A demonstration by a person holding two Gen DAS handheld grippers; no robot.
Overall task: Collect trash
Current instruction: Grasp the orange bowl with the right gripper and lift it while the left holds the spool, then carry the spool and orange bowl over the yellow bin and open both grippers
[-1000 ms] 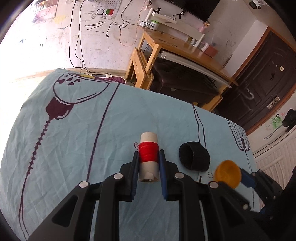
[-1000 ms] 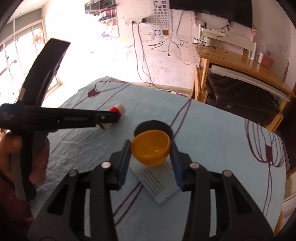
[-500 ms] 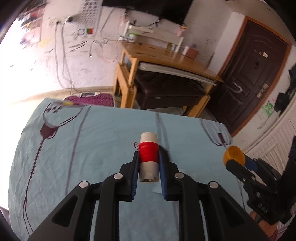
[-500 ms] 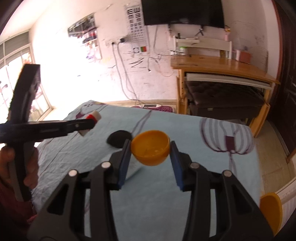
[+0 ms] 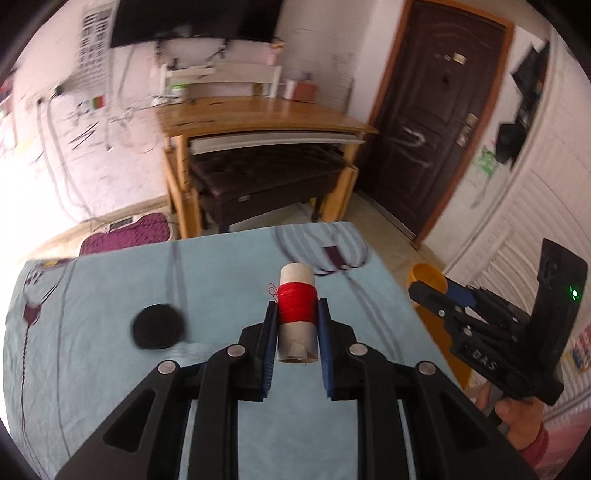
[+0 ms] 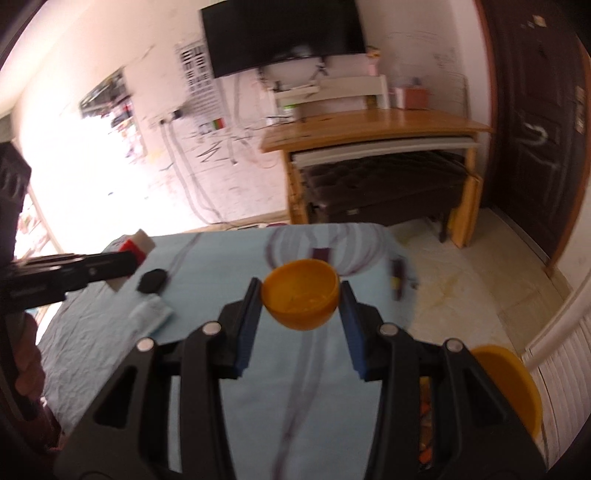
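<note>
the left gripper (image 5: 297, 334) is clamping a spool of red thread (image 5: 297, 314), its jaws drawn in tight against the spool's sides, and it is holding it up above the light blue cloth (image 5: 110, 295) covering the table. the spool is sticking forward out of the jaws, pale cardboard tip leading. down to the left of these jaws a round black thing (image 5: 159, 326) is lying on the cloth, blurred.

over on the other side, the right gripper (image 6: 300, 306) is pinching an orange half-shell (image 6: 300, 293), jaws set about halfway in, pads pressing its two sides, the open hollow facing up. in the left wrist view that same gripper (image 5: 428, 291) is showing off to the right of the spool, out past the table edge.

below and to the right of the right jaws, an orange bin (image 6: 513, 384) is sitting on the floor beside the table, only its rim and wall showing. left of these jaws a folded pale packet (image 6: 151, 314) is lying on the cloth, and ahead to the right a small dark stick (image 6: 397, 278) is lying near the far corner, too blurred to name.

beyond both pairs of jaws the room is opening up: a wooden desk (image 5: 258, 118) with a dark padded bench (image 5: 266, 177) tucked under it, a black screen (image 6: 284, 33) on the white scribbled wall, a dark brown door (image 5: 439, 122) to the right, and a purple mat (image 5: 125, 238) on the floor.
</note>
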